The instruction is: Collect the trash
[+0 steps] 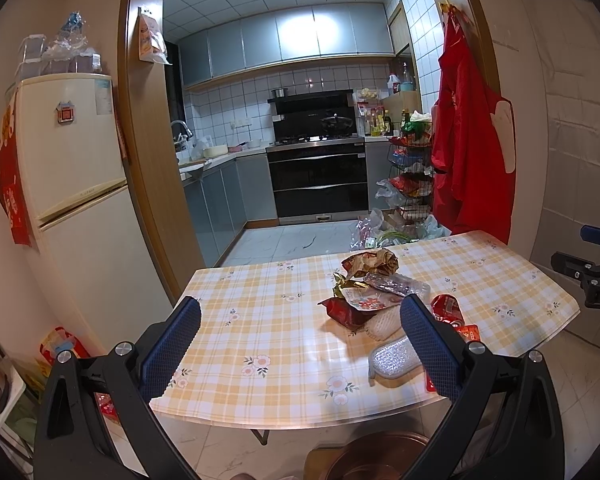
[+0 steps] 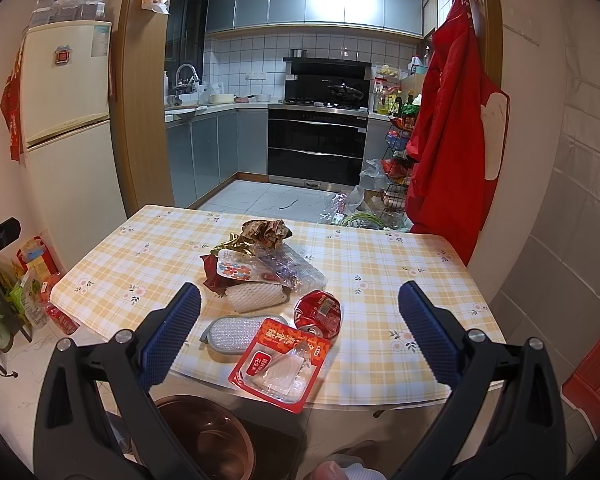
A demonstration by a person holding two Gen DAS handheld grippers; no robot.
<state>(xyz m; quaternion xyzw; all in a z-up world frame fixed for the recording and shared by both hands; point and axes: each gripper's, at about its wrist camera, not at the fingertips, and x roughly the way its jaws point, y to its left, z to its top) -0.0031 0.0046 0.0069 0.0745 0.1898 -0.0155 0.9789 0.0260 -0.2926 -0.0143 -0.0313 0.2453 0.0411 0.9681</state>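
Observation:
A heap of trash lies on the yellow checked table point(image 2: 380, 264): a crumpled brown and gold wrapper point(image 2: 266, 231), a clear plastic bottle point(image 2: 296, 266), a white foam net point(image 2: 256, 295), a crushed red can point(image 2: 319, 312), a grey sponge pad point(image 2: 232, 331) and a red plastic packet point(image 2: 282, 364) at the front edge. My right gripper point(image 2: 299, 336) is open above the front edge, over the packet. My left gripper point(image 1: 300, 344) is open and empty, left of the heap point(image 1: 374, 292). The right gripper's body shows at the far right of the left wrist view point(image 1: 592, 280).
A copper-coloured round bin point(image 2: 208, 436) stands on the floor under the table's front edge. A cream fridge point(image 2: 66, 120) stands at the left, with bags on the floor beside it. A red apron point(image 2: 448, 128) hangs at the right. The kitchen lies beyond.

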